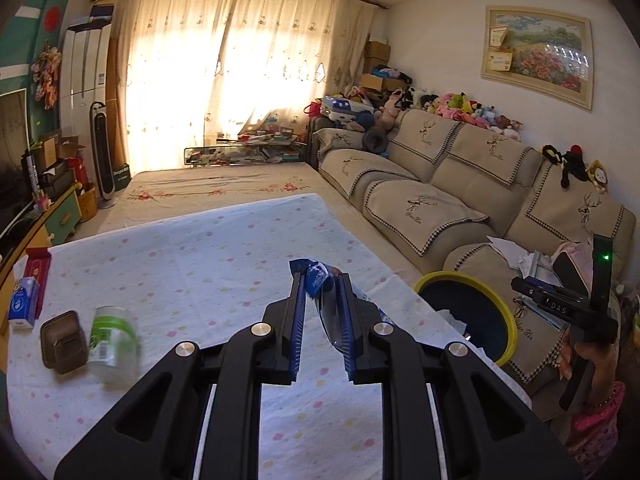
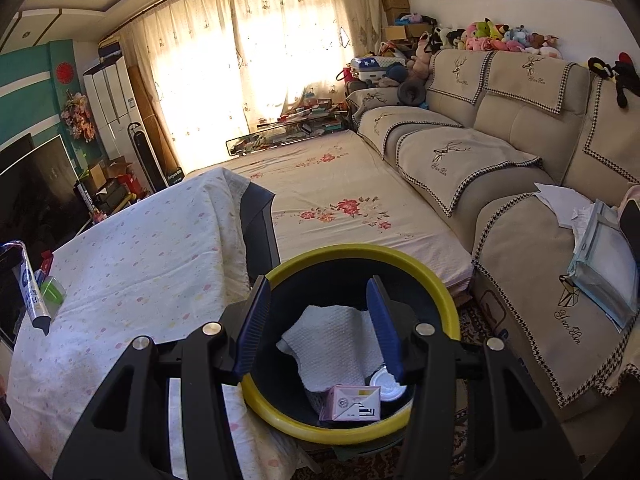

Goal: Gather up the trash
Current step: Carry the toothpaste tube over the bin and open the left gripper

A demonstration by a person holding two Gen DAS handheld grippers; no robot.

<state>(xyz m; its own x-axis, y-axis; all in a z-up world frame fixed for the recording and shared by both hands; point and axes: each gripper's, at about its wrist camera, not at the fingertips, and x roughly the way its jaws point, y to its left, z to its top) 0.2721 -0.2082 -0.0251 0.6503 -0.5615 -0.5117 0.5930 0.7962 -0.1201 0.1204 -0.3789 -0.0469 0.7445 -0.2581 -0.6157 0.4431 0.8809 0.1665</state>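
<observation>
Left gripper (image 1: 322,280) fingers pinch a crumpled blue-and-clear wrapper (image 1: 318,276) — right gripper (image 2: 318,284) fingers spread above the yellow-rimmed bin (image 2: 436,276).

black tool (image 1: 322,280) with blue ribbed pads, silver screws; pink sleeve.

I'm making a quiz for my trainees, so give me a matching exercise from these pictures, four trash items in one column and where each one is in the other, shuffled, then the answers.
Items:
1. blue wrapper
2. green-label bottle
3. pink carton
4. brown tray

Places:
A. inside the yellow-rimmed bin
B. on the table, beside the bottle, nearer the left edge
C. pinched in the left gripper
D. lying on the table, right of the tray

Pairs: 1-C, 2-D, 3-A, 4-B
</observation>
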